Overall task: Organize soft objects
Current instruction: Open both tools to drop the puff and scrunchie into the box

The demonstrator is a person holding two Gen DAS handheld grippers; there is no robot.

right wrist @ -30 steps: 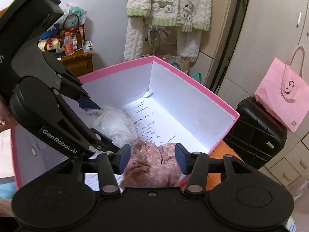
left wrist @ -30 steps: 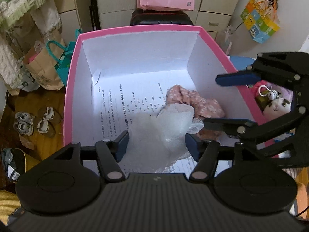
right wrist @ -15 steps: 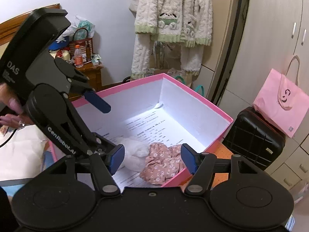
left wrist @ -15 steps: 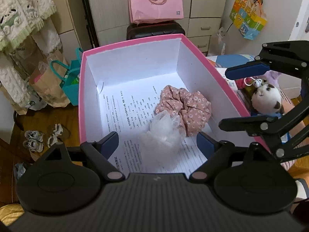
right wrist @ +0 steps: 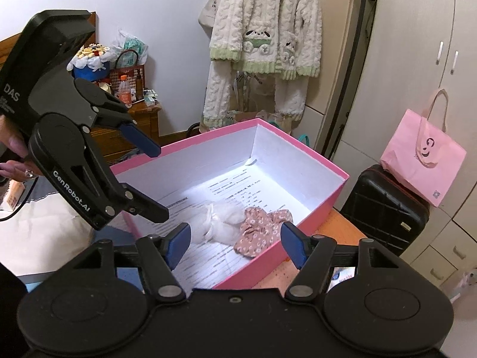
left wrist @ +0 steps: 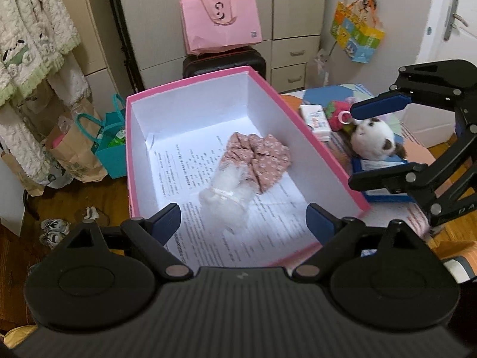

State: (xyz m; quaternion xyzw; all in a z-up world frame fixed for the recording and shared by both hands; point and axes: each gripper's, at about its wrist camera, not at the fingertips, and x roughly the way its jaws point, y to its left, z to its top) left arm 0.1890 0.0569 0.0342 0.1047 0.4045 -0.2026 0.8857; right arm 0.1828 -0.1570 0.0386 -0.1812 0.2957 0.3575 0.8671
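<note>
Now both scrunchies (left wrist: 256,158) lie in the box (left wrist: 322,149) — grippers (left wrist: 243,223) opening, empty.

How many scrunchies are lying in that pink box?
2. A white gauzy scrunchie lies mid-floor of the pink box; a pink floral scrunchie lies touching it, nearer the right wall. Nothing else shows inside.

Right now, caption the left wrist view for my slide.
White mesh scrunchie and pink floral scrunchie lie touching in the pink box, both hand-held grippers' jaws opening, empty.

Two scrunchies (right wrist: 238,222) in pink box (right wrist: 298,149)
</note>
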